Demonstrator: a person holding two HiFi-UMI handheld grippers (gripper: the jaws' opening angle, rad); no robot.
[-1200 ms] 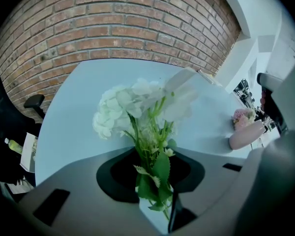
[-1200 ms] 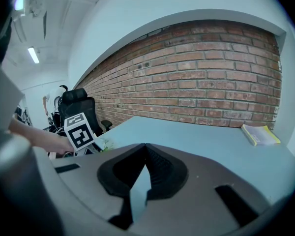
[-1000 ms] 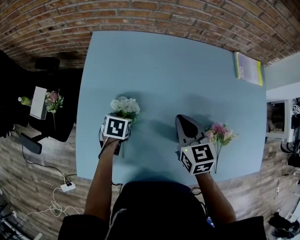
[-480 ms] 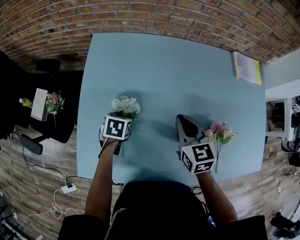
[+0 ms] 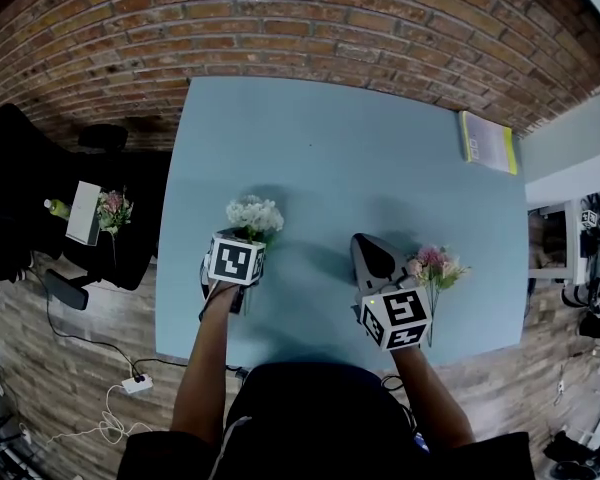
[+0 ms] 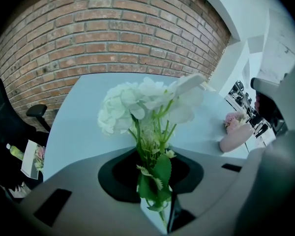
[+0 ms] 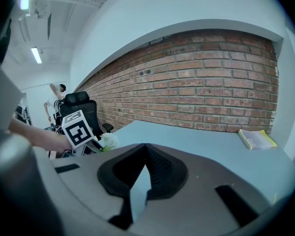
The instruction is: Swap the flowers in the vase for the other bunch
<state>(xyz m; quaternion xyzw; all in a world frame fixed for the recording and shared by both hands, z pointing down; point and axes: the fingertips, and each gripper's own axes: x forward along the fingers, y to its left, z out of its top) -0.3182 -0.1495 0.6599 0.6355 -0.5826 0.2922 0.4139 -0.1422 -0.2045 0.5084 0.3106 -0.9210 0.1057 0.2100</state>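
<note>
Left tool (image 6: 155, 178) is clamping white flower bunch (image 6: 137, 102) by green stems, ends cut off at frame bottom; right tool (image 7: 145, 154) is sitting closed, empty.

The left gripper (image 6: 157, 215), gripping the white flowers (image 5: 253, 215), has lifted slightly and shows a touch lower, left of centre in the head view.

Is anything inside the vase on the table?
No stems stick out of the vase; its dark interior hides the bottom. The pink flowers lie beside it, and the left gripper holds the white flowers.
</note>
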